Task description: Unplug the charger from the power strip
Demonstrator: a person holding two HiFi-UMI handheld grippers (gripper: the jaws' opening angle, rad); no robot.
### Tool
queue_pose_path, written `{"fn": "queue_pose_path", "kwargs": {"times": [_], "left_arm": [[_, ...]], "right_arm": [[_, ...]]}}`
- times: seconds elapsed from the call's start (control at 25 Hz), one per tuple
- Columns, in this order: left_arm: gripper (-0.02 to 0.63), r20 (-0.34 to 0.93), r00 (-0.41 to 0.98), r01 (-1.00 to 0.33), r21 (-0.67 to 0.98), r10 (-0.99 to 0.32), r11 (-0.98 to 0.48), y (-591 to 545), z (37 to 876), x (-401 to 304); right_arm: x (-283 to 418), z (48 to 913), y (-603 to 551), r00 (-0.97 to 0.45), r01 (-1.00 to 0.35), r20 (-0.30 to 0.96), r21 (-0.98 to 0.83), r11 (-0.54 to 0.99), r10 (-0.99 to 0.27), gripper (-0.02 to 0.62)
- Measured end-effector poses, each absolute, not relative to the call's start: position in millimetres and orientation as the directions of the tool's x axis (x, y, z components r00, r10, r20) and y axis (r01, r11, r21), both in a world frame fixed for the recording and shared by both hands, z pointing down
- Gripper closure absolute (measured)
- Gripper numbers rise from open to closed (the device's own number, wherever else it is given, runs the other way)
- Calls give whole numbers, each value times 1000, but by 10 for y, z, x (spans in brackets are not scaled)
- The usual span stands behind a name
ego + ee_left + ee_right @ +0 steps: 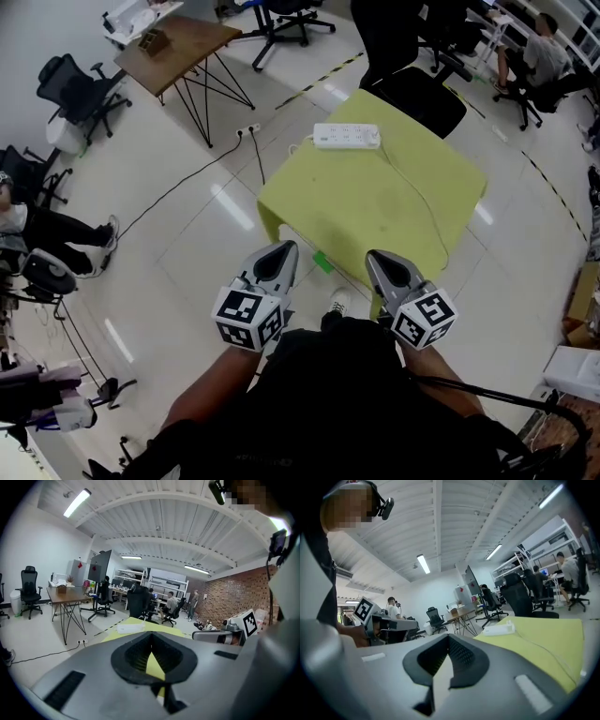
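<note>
A white power strip (346,136) lies flat near the far edge of a yellow-green table (375,202). A thin white cord (422,202) runs from its right end across the tabletop toward the right front. I cannot make out the charger as separate from the strip. Both grippers hover at the table's near edge, well short of the strip. My left gripper (283,247) is shut with nothing in it, and so is my right gripper (375,256). The strip shows small and far off in the left gripper view (130,628) and in the right gripper view (499,630).
A black office chair (412,94) stands right behind the table. A wooden desk (178,42) on thin metal legs is at the back left, with a floor socket and black cable (247,131) beside it. People sit at the left edge and far right.
</note>
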State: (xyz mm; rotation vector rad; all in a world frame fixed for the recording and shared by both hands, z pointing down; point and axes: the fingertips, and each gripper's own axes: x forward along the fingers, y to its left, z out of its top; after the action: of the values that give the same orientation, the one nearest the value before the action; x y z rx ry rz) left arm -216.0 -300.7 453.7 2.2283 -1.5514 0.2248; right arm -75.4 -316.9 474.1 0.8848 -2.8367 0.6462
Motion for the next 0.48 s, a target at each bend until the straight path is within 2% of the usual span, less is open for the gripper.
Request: {"fn": "queue_pose_path", "kwargs": {"times": [0.48], "left_arm": [[600, 419, 425, -905, 216, -802, -366, -3969, 4603, -1677]], "right_arm": [[-398, 4915, -3986, -804, -587, 213, -438, 681, -556, 594]]}}
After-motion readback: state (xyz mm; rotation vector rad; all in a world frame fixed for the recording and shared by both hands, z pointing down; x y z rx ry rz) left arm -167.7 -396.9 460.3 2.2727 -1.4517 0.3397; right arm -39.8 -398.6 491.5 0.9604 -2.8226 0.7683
